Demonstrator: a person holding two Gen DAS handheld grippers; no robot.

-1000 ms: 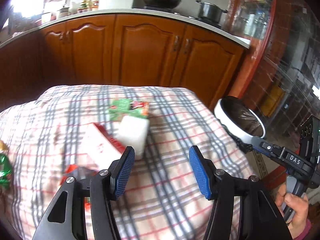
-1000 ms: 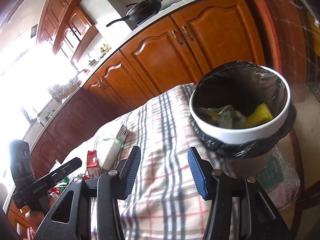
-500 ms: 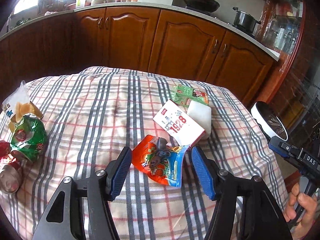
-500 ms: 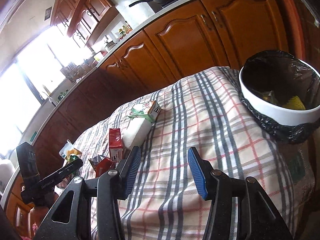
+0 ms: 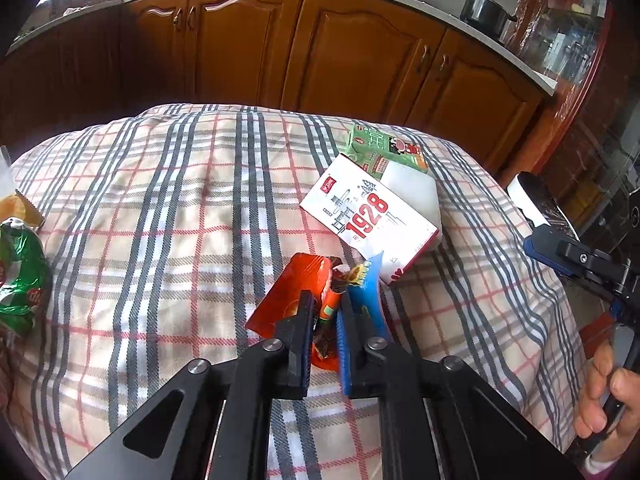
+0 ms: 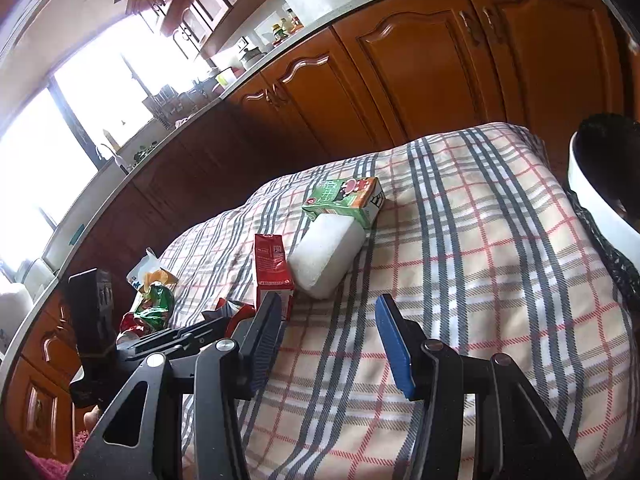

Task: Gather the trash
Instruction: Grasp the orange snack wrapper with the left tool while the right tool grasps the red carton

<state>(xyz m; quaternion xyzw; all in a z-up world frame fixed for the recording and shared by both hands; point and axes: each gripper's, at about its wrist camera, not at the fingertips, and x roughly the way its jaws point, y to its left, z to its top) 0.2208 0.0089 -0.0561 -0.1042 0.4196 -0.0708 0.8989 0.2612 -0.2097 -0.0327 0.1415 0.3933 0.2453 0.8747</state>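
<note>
A: What has the left gripper [image 5: 325,320] got?
B: Its jaws are pinched on the orange snack wrapper [image 5: 296,292], which is crumpled between the pads and lies on the plaid cloth [image 5: 160,208], likely so it lifts as one piece

A: And the right gripper [image 6: 328,344]?
B: Jaws spread, holding nothing, low over the cloth

A: Where does the trash go?
B: The lined bin [image 6: 596,200], at three o'clock in the right view. The red-and-white carton [image 5: 370,216], white block [image 6: 326,250] and green carton [image 6: 346,198] wait at twelve o'clock of the wrapper; the green wrapper [image 5: 20,272] sits at nine o'clock
</note>
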